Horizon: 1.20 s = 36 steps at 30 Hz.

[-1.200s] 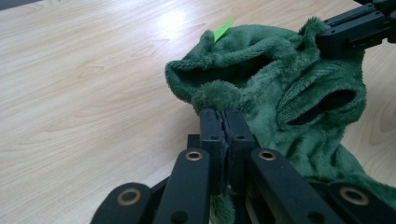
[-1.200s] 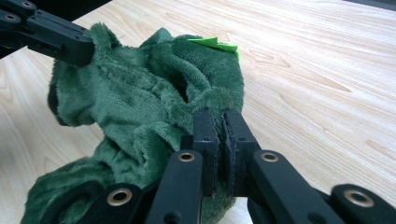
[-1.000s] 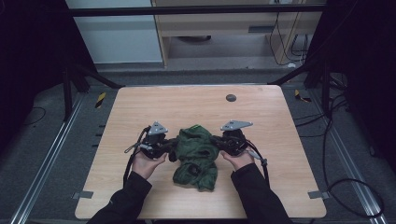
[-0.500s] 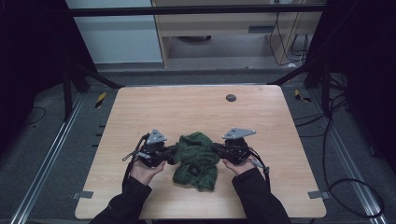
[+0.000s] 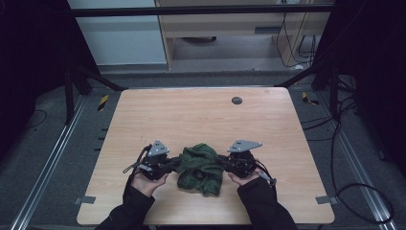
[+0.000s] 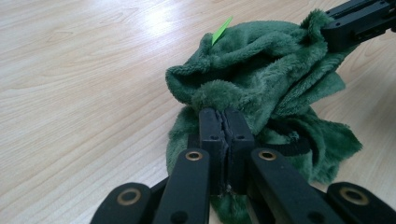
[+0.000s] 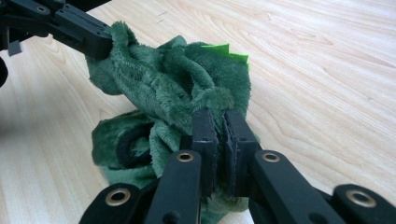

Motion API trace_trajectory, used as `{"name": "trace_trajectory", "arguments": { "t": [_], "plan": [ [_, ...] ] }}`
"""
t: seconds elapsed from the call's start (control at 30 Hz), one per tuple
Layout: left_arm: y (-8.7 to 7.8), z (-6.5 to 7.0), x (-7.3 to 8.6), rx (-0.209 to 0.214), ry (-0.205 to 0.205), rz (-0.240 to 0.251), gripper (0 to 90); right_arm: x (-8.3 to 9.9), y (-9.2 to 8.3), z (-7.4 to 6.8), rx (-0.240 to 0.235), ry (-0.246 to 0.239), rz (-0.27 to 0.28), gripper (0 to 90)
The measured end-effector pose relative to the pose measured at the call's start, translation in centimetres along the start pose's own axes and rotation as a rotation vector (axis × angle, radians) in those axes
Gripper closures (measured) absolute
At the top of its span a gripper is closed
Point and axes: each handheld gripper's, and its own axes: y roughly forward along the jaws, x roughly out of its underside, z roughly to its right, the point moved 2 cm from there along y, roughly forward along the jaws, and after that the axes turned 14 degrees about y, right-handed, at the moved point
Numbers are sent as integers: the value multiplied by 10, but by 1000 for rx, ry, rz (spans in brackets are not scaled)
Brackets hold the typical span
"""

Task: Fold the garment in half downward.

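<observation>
Bunched between the two claws, the green plush cloth [image 5: 200, 166] is pinched at one side by the left gripper [image 5: 173, 165] and at the other by the right gripper [image 5: 224, 164].

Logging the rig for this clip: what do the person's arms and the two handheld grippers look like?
Both forearms wear dark long sleeves. The left gripper and right gripper are black, each topped by a grey three-cornered plate with small holes. A dark cable trails from the left one. In the gripper views, each has two flat black jaws on black link arms with brass-coloured ringed pivots.
</observation>
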Motion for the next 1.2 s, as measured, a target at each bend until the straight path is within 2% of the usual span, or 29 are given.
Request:
{"name": "trace_trajectory", "arguments": {
  "t": [0.5,1.2],
  "plan": [
    [-1,17,11,36,23,-31,880,18,-5,-6,-22,7,-25,827],
    [4,33,32,86,17,-96,877,43,-6,-11,-49,31,-96,804]
  ]
}}
